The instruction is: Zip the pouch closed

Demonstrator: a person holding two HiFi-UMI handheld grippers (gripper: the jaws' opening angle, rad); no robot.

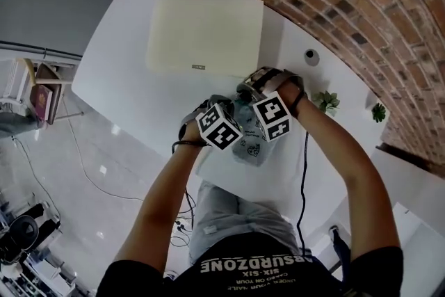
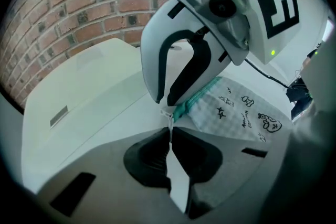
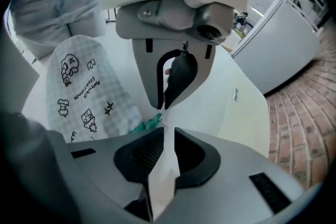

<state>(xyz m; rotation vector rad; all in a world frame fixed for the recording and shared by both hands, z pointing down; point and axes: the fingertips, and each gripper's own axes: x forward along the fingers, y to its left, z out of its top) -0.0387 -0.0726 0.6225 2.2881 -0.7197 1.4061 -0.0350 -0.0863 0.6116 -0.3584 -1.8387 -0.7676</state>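
Your left gripper point(image 2: 170, 131) has its fingers pressed together, pinching the pouch point(image 2: 236, 113) at the very end of its teal zipper point(image 2: 191, 102), where a small white tab point(image 2: 168, 114) sticks up just above the fingertips.

Your right gripper point(image 3: 167, 131) comes in from the opposite side, tip to tip with the left one. Its fingers stand slightly apart with a narrow gap, and only the white surface point(image 1: 132, 80) shows through that gap. They clamp nothing; the teal zipper lies just beside the tip of one finger.

The pouch is a pale checked one with black doodles printed on it. It lies flat on the surface near your edge, directly under both grippers, with its body trailing back toward you and its zipper end pointing away.

Beyond the pouch, farther from you, a flat cream box point(image 1: 205, 35) rests on the same surface, apart from the pouch. A brick wall point(image 1: 348, 3) runs behind the surface, and two small green plants point(image 1: 325, 102) sit along its far right edge, well clear of your hands.
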